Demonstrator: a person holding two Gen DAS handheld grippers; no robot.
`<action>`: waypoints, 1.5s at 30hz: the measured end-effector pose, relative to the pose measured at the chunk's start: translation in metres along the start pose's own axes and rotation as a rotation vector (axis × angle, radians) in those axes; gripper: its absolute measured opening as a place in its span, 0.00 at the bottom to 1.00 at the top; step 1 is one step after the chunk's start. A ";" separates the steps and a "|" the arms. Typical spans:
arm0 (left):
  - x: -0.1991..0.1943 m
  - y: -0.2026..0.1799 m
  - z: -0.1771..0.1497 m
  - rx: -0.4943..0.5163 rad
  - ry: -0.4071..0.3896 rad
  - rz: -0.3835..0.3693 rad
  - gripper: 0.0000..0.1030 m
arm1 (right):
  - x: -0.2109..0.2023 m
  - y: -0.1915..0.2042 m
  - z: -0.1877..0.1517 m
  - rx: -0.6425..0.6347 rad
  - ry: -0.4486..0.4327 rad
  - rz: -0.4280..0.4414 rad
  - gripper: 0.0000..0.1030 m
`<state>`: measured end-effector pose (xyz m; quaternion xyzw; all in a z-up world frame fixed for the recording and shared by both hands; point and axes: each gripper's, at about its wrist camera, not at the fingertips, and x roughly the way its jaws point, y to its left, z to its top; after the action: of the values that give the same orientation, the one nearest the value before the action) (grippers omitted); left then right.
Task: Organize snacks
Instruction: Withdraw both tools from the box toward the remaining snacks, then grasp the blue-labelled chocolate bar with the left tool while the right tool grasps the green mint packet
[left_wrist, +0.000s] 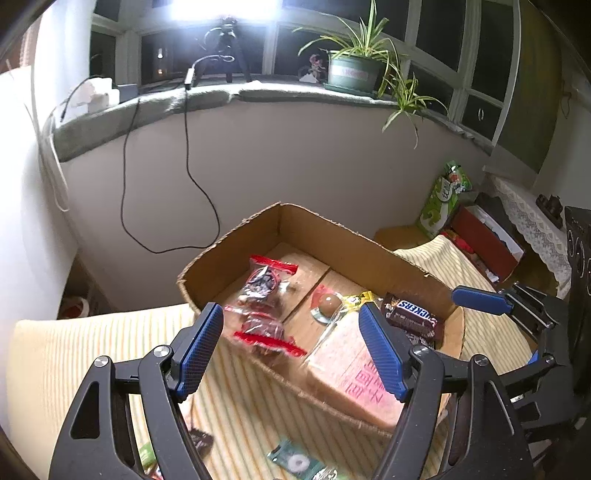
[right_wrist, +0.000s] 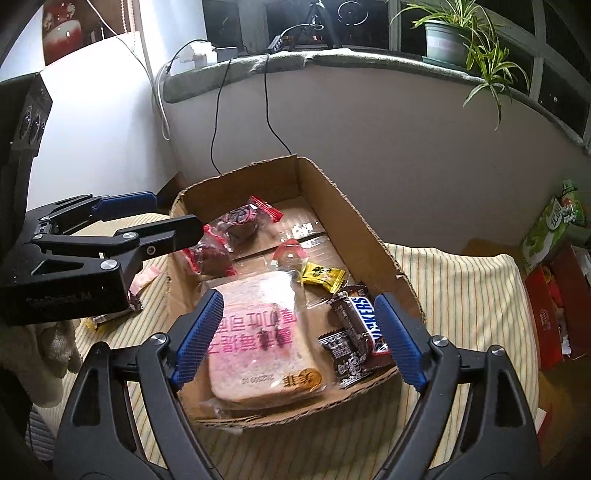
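Note:
An open cardboard box (left_wrist: 325, 225) (right_wrist: 334, 192) sits on a striped cloth. Inside lie two red-sealed packets of dark snacks (left_wrist: 264, 280) (right_wrist: 240, 221), a wrapped bread slice (left_wrist: 354, 373) (right_wrist: 258, 339), a Snickers bar (left_wrist: 413, 314) (right_wrist: 364, 321), a yellow candy (right_wrist: 323, 275) and a clear-wrapped round sweet (left_wrist: 328, 302). My left gripper (left_wrist: 291, 332) is open above the box's near left side, with a blurred red packet below the gap and not pinched. My right gripper (right_wrist: 299, 321) is open over the bread slice, its pads (right_wrist: 201, 332) apart from it. A blue pad (left_wrist: 480, 300) of the right gripper shows at the box's right.
Loose snacks lie on the striped cloth (left_wrist: 74, 354) outside the box: a green ring-candy packet (left_wrist: 295, 461), a dark packet (left_wrist: 199, 439), a pink wrapper (right_wrist: 147, 277). A green box (left_wrist: 443, 199) and a red box (left_wrist: 487, 236) stand right. Cables hang from the window sill (left_wrist: 207, 99).

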<state>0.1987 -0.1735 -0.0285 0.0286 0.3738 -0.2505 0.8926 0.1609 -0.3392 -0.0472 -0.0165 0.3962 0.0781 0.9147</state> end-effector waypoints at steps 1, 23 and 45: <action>-0.003 0.002 -0.001 -0.003 -0.004 0.003 0.74 | -0.002 0.002 0.000 -0.001 -0.002 0.001 0.84; -0.094 0.095 -0.058 -0.138 -0.078 0.114 0.73 | -0.039 0.075 -0.020 -0.078 -0.051 0.101 0.84; -0.070 0.107 -0.121 -0.151 0.048 0.032 0.46 | 0.004 0.116 -0.087 -0.123 0.095 0.182 0.55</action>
<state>0.1284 -0.0214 -0.0821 -0.0268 0.4122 -0.2066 0.8869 0.0827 -0.2318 -0.1064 -0.0404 0.4332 0.1841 0.8814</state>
